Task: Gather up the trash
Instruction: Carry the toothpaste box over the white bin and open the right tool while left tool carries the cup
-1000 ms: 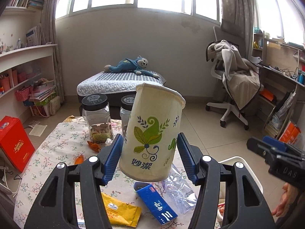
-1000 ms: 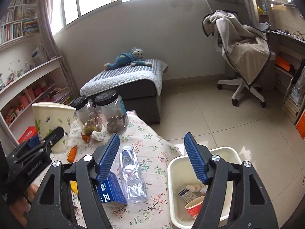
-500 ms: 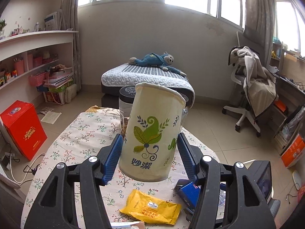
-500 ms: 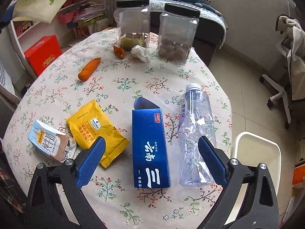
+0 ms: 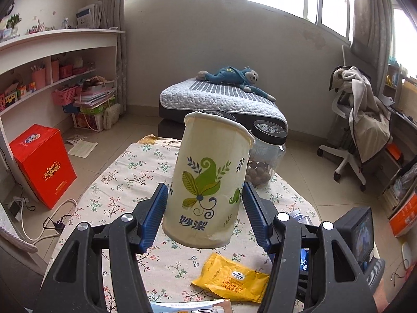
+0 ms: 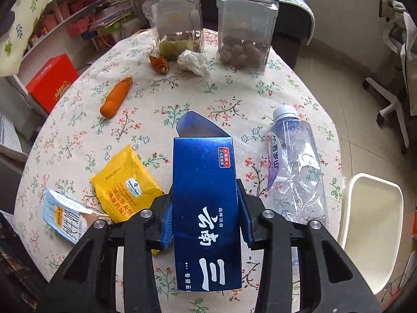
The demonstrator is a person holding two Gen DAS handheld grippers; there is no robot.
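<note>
Left wrist view: the left gripper [image 5: 204, 216] pinches a paper cup [image 5: 208, 180] near its base, clear above the floral table [image 5: 122, 180]. The cup's long axis is near vertical, mouth up, leaning slightly right.

Right wrist view: the right gripper [image 6: 206, 217] is clamped on the long sides of a blue carton [image 6: 206, 208]. Its long axis runs along the fingers, open flap pointing away toward the jars [image 6: 247, 26]. A plastic bottle [image 6: 294, 167] lies just right, cap pointing away.

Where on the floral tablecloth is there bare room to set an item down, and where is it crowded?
Free: the cloth between the carrot, the blue box and the jars; also the cloth's left edge beyond the carrot. Crowded: the near side, where yellow packet, milk carton, box and plastic bottle cluster.
</note>
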